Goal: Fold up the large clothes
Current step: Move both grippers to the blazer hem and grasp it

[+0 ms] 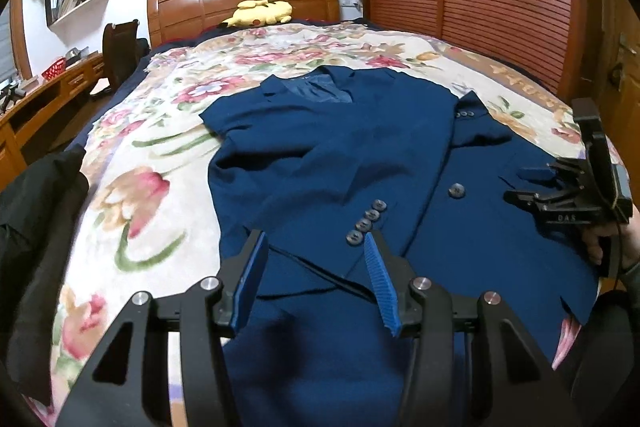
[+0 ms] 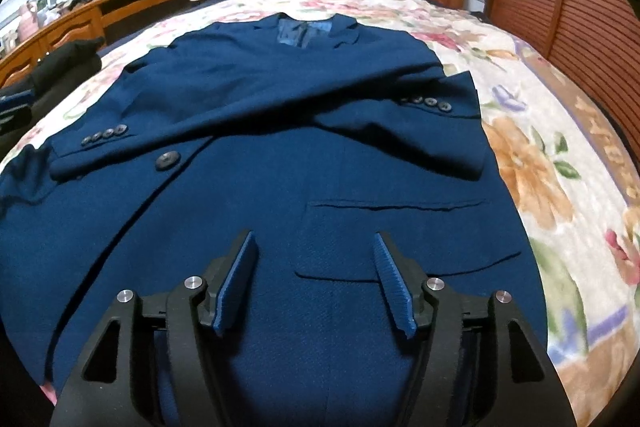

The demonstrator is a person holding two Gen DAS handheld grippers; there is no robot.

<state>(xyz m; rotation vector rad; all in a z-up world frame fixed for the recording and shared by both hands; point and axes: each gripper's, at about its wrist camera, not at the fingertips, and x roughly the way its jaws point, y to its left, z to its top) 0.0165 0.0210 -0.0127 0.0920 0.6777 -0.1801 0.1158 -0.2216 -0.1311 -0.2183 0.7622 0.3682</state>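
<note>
Your left gripper (image 1: 316, 247) hangs wide open and empty over the navy blazer (image 1: 360, 155), which lies face up at the centre of the frame on the floral bedspread (image 1: 160, 115), both sleeves folded across its chest. Your right gripper (image 2: 314, 247) (also seen at the right edge of the left view) gapes open above the lower pocket (image 2: 400, 205), holding nothing.

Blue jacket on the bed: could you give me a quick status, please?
Left gripper and right gripper open, empty, above the hem. Blue jacket flat on floral blanket, sleeves crossed over front. Nothing in the way.
</note>
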